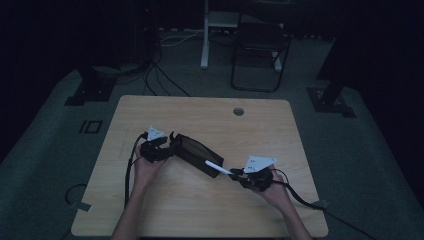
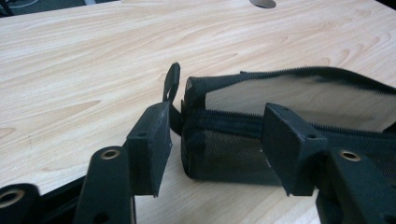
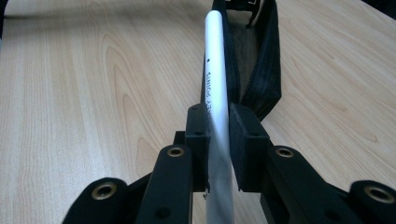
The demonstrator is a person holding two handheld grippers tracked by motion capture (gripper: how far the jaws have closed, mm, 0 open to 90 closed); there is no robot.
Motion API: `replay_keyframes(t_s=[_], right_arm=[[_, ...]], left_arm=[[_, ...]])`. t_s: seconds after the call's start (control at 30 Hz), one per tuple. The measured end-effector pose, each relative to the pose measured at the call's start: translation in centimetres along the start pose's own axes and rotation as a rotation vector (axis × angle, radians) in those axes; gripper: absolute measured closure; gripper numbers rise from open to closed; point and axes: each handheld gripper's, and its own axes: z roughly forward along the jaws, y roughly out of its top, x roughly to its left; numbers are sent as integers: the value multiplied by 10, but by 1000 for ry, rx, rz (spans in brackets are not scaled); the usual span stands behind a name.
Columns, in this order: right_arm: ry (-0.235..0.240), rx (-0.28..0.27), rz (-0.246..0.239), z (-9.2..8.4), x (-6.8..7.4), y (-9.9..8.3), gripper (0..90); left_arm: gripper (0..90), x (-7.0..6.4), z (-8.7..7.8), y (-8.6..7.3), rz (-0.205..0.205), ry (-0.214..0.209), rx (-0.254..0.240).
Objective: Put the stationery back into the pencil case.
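On the table (image 1: 165,210), unzipped black pouch (image 1: 197,152)

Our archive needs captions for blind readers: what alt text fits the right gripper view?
The right tongs are shut on a white pen, which points away toward the open end of a black zip pouch lying on a light wooden table. Small dark print runs along the pen's barrel.

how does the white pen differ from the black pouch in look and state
The slim white plastic pen is a rigid light rod, while the black fabric zip pouch is dark, soft and boxy. The pen is clamped in the right tongs off the wooden table; the pouch lies on it, unzipped, with the left tongs open around its end. Both lie lengthwise along one line.
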Motion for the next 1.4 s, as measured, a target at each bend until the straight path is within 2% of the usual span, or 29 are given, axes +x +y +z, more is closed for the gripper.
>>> replay_keyframes(t_s=[0.17, 0.37, 0.53, 0.6, 0.67, 0.73, 0.8, 0.9, 0.97, 1.07, 1.17, 1.4], right_arm=[[-9, -3, 3, -1, -1, 0, 784], [-28, -13, 10, -3, -3, 1, 785], [-44, -20, 14, -5, -5, 2, 784], [-52, -22, 15, -7, -6, 2, 785], [-59, -26, 16, -8, -6, 3, 785], [-64, -26, 18, -9, -7, 3, 785], [-67, -27, 20, -8, -7, 3, 785], [-68, -24, 23, -7, -8, 3, 785], [-67, -23, 23, -6, -8, 3, 784], [-68, -24, 23, -7, -8, 3, 785], [-71, -26, 24, -7, -8, 3, 784], [-82, -34, 27, -9, -9, 3, 784]], left_arm=[[462, 2, 8, 0, -28, -48, 11], [461, -8, 14, -3, 25, -79, 48], [461, -18, 16, 0, 61, -96, 32], [461, -19, 14, 3, 68, -74, 13], [459, -16, 11, 7, 49, -38, -25], [458, -9, 10, 13, 4, -13, -35], [417, -4, 12, 20, -24, 4, -42], [362, 1, 20, 27, -47, 21, -20], [341, 3, 29, 30, -49, 30, 21], [345, 6, 40, 29, -51, 18, 59], [394, 5, 45, 24, -56, -24, 85], [438, -12, 35, 20, -25, -56, 89]])
